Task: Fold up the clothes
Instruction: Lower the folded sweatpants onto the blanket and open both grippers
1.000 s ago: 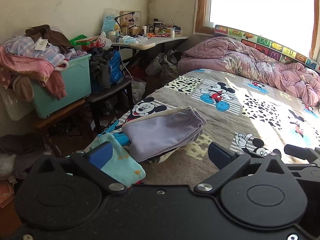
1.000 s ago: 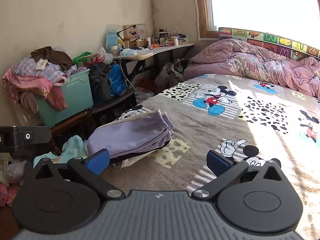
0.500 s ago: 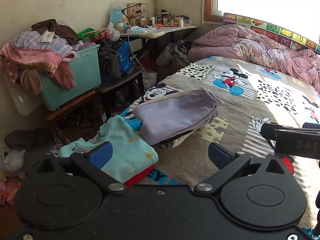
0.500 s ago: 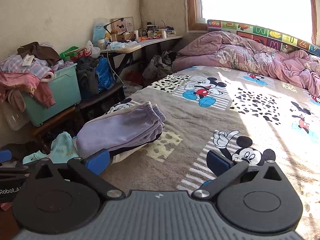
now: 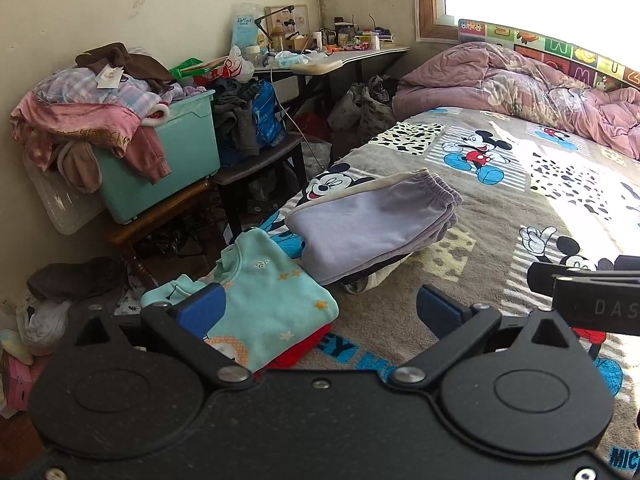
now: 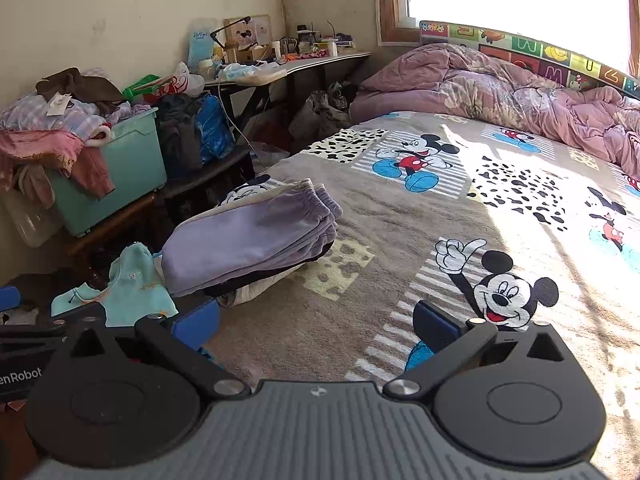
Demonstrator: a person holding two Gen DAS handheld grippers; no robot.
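A folded stack topped by lavender sweatpants (image 5: 372, 224) lies near the bed's left edge; it also shows in the right wrist view (image 6: 248, 240). A folded teal star-print top (image 5: 272, 300) lies on a red garment at the near corner, and shows in the right wrist view (image 6: 128, 284). My left gripper (image 5: 320, 308) is open and empty, held above the blanket just behind the teal top. My right gripper (image 6: 316, 320) is open and empty, held above bare blanket to the right of the stack.
The Mickey Mouse blanket (image 6: 400, 208) covers the bed. A pink quilt (image 5: 520, 84) is bunched at the far end. A teal bin heaped with clothes (image 5: 160, 160) stands on a wooden stool left of the bed. A cluttered desk (image 5: 328, 60) stands behind.
Both grippers have drawn back from the lavender stack, so more of the teal top and blanket shows. Both have stayed open and empty.
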